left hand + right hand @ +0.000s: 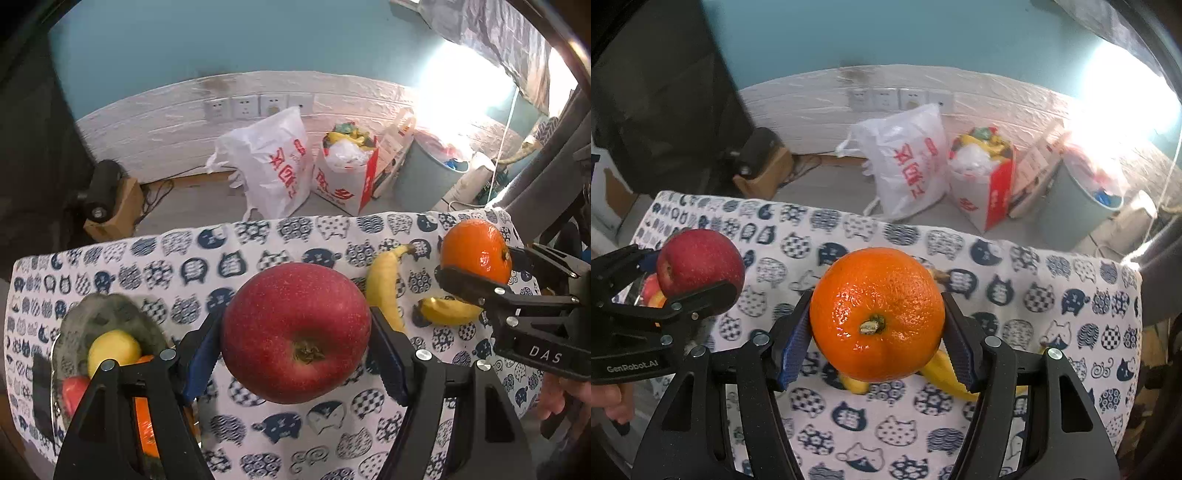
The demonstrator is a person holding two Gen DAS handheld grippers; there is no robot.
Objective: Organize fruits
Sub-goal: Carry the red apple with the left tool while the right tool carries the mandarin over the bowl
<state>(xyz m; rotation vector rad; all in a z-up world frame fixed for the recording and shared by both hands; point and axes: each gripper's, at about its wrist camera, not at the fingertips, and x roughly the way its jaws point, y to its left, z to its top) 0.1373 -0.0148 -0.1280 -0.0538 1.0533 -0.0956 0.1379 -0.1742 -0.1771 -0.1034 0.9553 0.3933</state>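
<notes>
While left gripper (295,343) pinched round red apple (295,332), grey stone-like dish (85,317) lay lower-left, nearer that hand; right gripper (875,332) clamped glossy orange (877,314), 2 yellow bananas (384,284) beneath.

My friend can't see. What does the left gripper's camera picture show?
The left gripper holds a red apple above a cat-print tablecloth. At right, the right gripper holds an orange over two bananas.
</notes>
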